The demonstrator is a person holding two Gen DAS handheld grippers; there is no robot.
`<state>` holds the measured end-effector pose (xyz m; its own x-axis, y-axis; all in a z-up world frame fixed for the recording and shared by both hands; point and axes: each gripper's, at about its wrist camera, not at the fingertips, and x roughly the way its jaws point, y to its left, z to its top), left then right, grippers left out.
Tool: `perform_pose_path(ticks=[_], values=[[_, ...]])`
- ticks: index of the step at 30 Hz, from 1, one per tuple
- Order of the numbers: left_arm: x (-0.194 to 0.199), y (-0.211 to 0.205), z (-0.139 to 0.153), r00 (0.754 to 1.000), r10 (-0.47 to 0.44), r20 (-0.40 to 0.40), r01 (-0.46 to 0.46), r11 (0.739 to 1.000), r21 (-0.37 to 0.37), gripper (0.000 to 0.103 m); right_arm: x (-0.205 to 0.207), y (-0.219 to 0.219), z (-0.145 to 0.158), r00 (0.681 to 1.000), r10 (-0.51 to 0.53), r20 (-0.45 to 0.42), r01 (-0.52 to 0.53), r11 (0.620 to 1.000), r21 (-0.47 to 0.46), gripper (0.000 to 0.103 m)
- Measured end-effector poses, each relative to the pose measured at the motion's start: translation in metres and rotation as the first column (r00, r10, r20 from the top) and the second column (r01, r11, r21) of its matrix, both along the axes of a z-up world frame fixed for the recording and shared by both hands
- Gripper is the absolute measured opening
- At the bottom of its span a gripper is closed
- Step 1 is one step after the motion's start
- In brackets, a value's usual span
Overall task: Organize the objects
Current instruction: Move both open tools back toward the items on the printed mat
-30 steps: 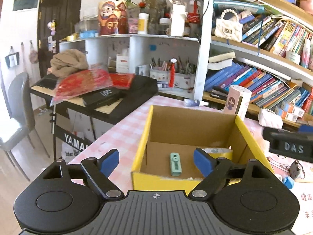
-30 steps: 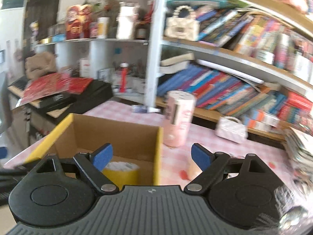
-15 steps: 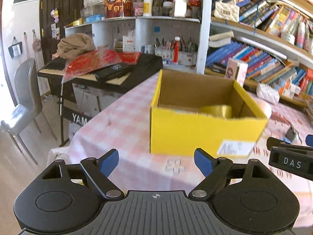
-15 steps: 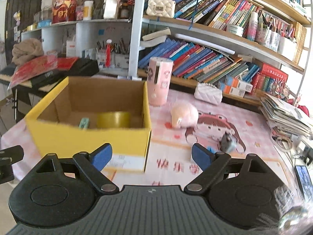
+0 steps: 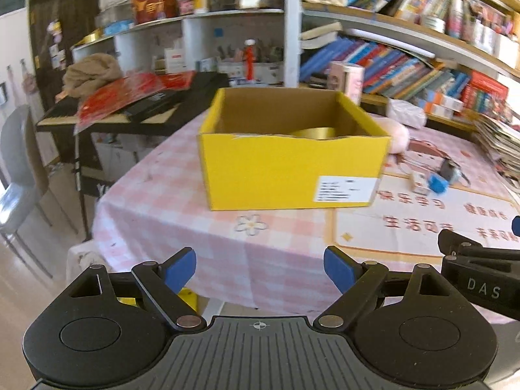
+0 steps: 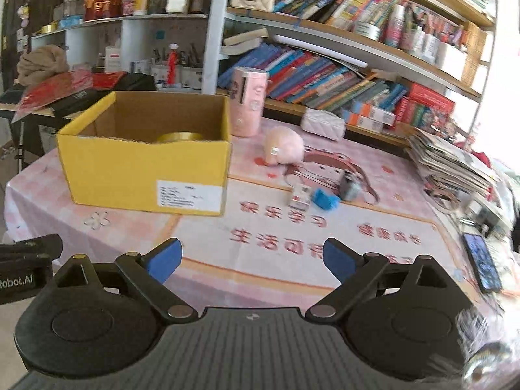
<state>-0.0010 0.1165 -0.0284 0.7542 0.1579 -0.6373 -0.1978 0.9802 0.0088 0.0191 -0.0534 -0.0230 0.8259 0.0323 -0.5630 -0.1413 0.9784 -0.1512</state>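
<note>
Meanwhile, both handheld grippers hover off the near edge of the surface (image 6: 373,162), a table under a pink checked cloth and a cartoon mat. The left gripper (image 5: 260,269) and the right gripper (image 6: 252,256) each have their jaws spread wide and hold nothing.

Toward the left side of the surface stands the yellow cardboard box (image 6: 146,162), open at the top, with a roll of yellow tape (image 6: 178,137) showing above its torn near rim. To its right, near the middle of the surface, lie the loose items not yet stowed: a pink plush toy (image 6: 284,149), a small white carton (image 6: 299,196), a blue block (image 6: 325,199) just beside it, and a small dark grey object (image 6: 350,186) whose make cannot be told.

By the look of them, all are light. The plush will likely squash, so a grip across its middle suits; the carton and block look stiff and should take a pinch across their short sides, though they sit close enough together that one may get nudged.

Behind the box stands a pink cylindrical container (image 6: 248,102), with a white quilted pouch (image 6: 321,123) at the far edge. A stack of magazines (image 6: 455,162) and a phone (image 6: 481,266) crowd the right edge, well apart from the small items.
</note>
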Motion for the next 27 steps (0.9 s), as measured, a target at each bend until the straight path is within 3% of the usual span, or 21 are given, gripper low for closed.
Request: perform_pose_path(ticks=[11,21,27], values=[[0.015,-0.055,0.002,0.989,-0.148,-0.001,0.147,0.988,0.043,0.089,-0.007,-0.051,-0.003,0.990,-0.143,-0.008,0.143,0.990,0.009,0.095],[0.053,-0.094,-0.001,0.986,-0.168,-0.021,0.169,0.984,0.047,0.089,0.030,-0.092,-0.003,0.985,-0.171,-0.027,0.172,0.985,0.013,0.096],[0.087,-0.116,-0.007,0.990,-0.136,-0.039,0.137,0.990,0.024,0.089,0.069,-0.112,-0.006,0.990,-0.131,-0.046,0.131,0.991,-0.010,0.096]])
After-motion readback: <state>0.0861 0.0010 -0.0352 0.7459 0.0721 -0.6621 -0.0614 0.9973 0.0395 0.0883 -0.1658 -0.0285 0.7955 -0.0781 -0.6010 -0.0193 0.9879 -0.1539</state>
